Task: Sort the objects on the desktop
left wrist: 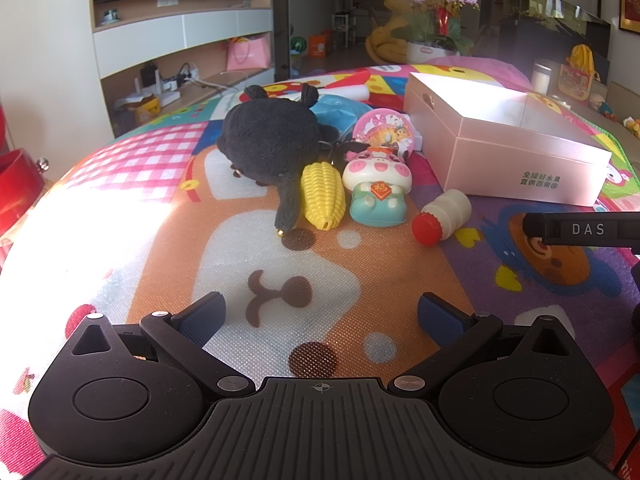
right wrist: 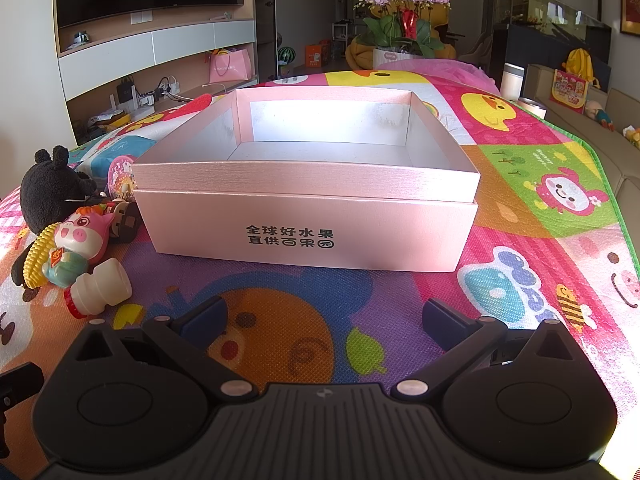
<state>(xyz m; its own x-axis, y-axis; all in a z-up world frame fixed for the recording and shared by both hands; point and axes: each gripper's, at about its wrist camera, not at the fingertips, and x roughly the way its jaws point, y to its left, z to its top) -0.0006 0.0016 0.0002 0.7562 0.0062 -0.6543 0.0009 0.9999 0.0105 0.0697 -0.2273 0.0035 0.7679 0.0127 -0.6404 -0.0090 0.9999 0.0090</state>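
A pile of toys lies on the colourful mat: a black plush (left wrist: 264, 144), a yellow toy corn (left wrist: 323, 195), a pig figurine (left wrist: 378, 188), a small white bottle with a red cap (left wrist: 442, 216) and a round pink tin (left wrist: 382, 131). To their right stands an open pink box (left wrist: 508, 152), nothing visible inside it (right wrist: 308, 184). My left gripper (left wrist: 320, 316) hangs open over the mat, short of the toys. My right gripper (right wrist: 324, 320) is open too, facing the box front. The toys appear at the left of the right wrist view: plush (right wrist: 50, 192), pig (right wrist: 80, 240), bottle (right wrist: 100, 290).
The patterned play mat (left wrist: 240, 264) covers the whole surface. Part of the right gripper's body (left wrist: 584, 229) reaches in from the right edge of the left wrist view. A flower pot (right wrist: 400, 36) stands beyond the mat's far edge. A blue item (left wrist: 340, 105) lies behind the plush.
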